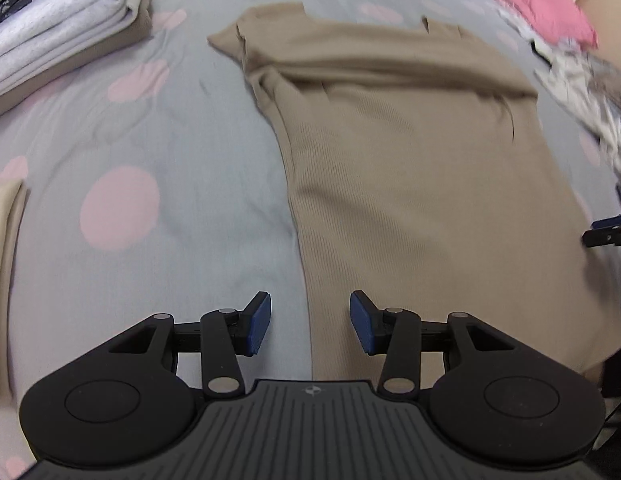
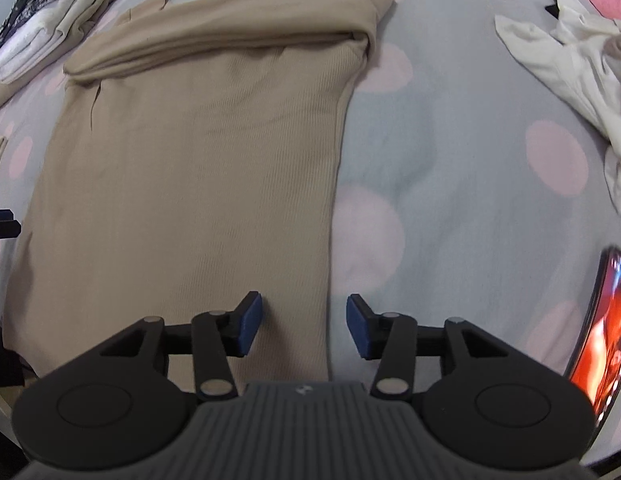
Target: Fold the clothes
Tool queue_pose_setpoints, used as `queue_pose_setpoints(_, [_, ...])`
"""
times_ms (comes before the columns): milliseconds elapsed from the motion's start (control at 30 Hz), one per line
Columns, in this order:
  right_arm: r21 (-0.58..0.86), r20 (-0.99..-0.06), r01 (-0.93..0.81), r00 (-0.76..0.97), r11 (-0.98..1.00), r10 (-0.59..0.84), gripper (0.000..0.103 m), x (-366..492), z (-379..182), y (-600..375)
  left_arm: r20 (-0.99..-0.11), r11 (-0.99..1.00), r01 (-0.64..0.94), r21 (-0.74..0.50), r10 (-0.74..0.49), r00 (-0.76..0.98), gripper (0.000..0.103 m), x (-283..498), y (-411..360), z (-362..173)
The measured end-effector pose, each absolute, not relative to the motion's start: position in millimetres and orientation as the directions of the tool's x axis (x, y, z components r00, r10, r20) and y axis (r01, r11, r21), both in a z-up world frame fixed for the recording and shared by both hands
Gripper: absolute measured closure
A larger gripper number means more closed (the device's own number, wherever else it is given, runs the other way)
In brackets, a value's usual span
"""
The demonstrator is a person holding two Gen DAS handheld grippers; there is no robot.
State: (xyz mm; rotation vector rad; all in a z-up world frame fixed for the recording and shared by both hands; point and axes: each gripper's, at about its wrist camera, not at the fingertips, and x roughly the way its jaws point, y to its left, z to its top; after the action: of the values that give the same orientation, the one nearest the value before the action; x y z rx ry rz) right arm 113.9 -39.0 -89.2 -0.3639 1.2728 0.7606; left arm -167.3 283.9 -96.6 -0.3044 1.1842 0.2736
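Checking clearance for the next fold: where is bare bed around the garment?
Free sheet lies between the beige garment and the folded stack, and between the garment and the white clothes pile. The far corners and the phone edge are crowded.

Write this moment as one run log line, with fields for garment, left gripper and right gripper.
garment: beige top flat on bed, sleeves folded across | left gripper: open, over left hem corner | right gripper: open, over right hem corner

Tan ribbed garment (image 1: pixel 410 184) on grey, seemingly pink-dotted bedsheet (image 1: pixel 150 128).
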Motion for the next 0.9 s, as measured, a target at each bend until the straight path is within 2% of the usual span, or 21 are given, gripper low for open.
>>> queue_pose_setpoints(67, [0.150, -0.950, -0.682, 0.100, 0.716, 0.295, 0.053, 100.6, -94.9, -44.4, -0.948, 0.923, -0.376, -0.081, 0.045, 0.315, 0.062, -171.6, 277.9, -104.2])
queue_pose_setpoints(167, [0.135, -0.951, -0.684, 0.113, 0.717, 0.287, 0.054, 82.6, -98.9, -49.2, -0.961, 0.927, -0.369, -0.063, 0.043, 0.272, 0.067, -176.1, 267.0, -113.9])
queue_pose_setpoints(200, [0.129, -0.950, -0.688, 0.121, 0.714, 0.288, 0.060, 77.1, -98.1, -48.8, -0.961, 0.934, -0.353, -0.047, 0.054, 0.273, 0.074, -175.8, 261.9, -114.3])
queue_pose_setpoints(233, [0.119, -0.949, -0.692, 0.132, 0.712, 0.287, 0.074, 74.0, -97.7, -49.1, -0.959, 0.939, -0.342, -0.045, 0.056, 0.278, 0.080, -175.9, 258.6, -113.8])
queue_pose_setpoints(267, [0.118, -0.947, -0.688, 0.139, 0.716, 0.290, 0.081, 73.4, -97.0, -50.2, -0.957, 0.942, -0.333, -0.046, 0.054, 0.285, 0.096, -176.1, 255.9, -113.1])
queue_pose_setpoints(300, [0.119, -0.945, -0.683, 0.146, 0.721, 0.294, 0.090, 72.9, -96.2, -51.3, -0.954, 0.941, -0.335, -0.051, 0.053, 0.294, 0.100, -177.1, 255.5, -111.2])
queue_pose_setpoints(333, [0.127, -0.942, -0.679, 0.145, 0.723, 0.302, 0.095, 73.4, -94.9, -52.7, -0.951, 0.939, -0.341, -0.057, 0.053, 0.304, 0.101, -178.4, 255.7, -108.9])
queue_pose_setpoints(733, [0.108, -0.866, -0.652, 0.309, 0.751, 0.393, 0.096, 83.9, -59.0, -52.0, -0.828, 0.887, -0.442, -0.137, 0.142, 0.542, 0.101, -189.5, 284.1, -55.5])
queue_pose_setpoints(900, [0.087, -0.844, -0.636, 0.363, 0.767, 0.396, 0.096, 100.4, -62.6, -33.9, -0.819, 0.889, -0.448, -0.089, 0.191, 0.541, 0.101, -166.4, 286.1, -62.4])
